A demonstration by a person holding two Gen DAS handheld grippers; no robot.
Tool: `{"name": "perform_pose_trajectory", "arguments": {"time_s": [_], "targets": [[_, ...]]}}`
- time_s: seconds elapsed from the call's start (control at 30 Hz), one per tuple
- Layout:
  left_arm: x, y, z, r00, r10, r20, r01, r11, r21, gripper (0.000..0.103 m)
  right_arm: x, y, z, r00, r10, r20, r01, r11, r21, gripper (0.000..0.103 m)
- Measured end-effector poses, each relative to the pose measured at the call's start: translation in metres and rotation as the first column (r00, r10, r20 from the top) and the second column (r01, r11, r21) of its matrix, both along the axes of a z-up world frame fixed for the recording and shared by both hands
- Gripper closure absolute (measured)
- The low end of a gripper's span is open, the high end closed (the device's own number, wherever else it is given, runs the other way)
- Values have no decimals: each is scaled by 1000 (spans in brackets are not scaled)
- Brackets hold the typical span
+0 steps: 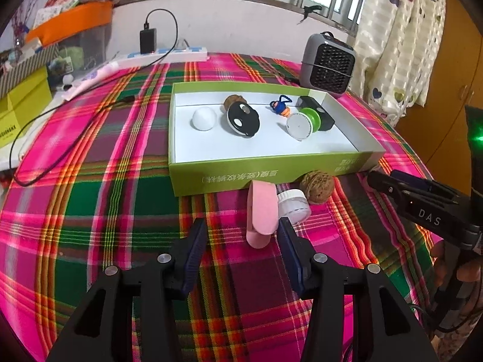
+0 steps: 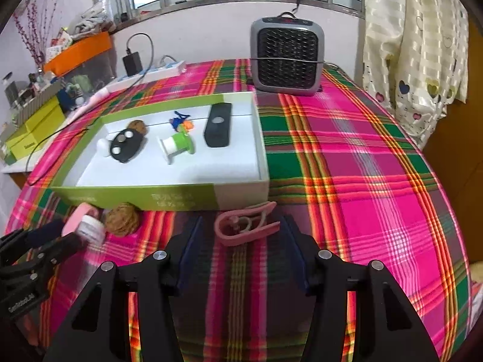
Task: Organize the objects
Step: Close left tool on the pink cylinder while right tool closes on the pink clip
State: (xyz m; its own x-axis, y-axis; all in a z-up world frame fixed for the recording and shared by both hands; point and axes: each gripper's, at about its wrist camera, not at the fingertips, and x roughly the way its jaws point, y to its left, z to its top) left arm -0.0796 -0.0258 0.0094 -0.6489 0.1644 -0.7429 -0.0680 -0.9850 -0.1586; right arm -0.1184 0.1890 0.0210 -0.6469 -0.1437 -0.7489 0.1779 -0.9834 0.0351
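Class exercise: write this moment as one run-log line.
left hand-held gripper: open, before pink-and-white spool | right hand-held gripper: open, before pink clip | walnut: outside green box

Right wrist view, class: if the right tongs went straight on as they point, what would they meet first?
Most likely the pink clip lying on the tablecloth, just ahead between the open right tongs; the green box wall lies beyond it.

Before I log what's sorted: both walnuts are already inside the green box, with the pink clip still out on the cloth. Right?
Not quite. Only one walnut is inside the green box; the other walnut lies on the cloth outside its front wall, as the left wrist view shows. The pink clip is indeed still out on the cloth.
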Motion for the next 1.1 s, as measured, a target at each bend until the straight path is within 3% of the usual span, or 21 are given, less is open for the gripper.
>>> {"name": "perform_pose_trajectory", "arguments": {"time_s": [0.43,0.7,1.1], "targets": [[-1,0,0,1000,-4,1,4,1000,6,56,9,41,-4,991,-129,32,128,992,20,49],[-2,1,0,1000,-9,2,9,1000,0,56,0,25,-1,999,-42,15,42,999,20,50],[-11,0,4,1000,2,-13,-2,1000,-10,56,-15,29,-6,998,-34,48,35,999,-9,52]]}}
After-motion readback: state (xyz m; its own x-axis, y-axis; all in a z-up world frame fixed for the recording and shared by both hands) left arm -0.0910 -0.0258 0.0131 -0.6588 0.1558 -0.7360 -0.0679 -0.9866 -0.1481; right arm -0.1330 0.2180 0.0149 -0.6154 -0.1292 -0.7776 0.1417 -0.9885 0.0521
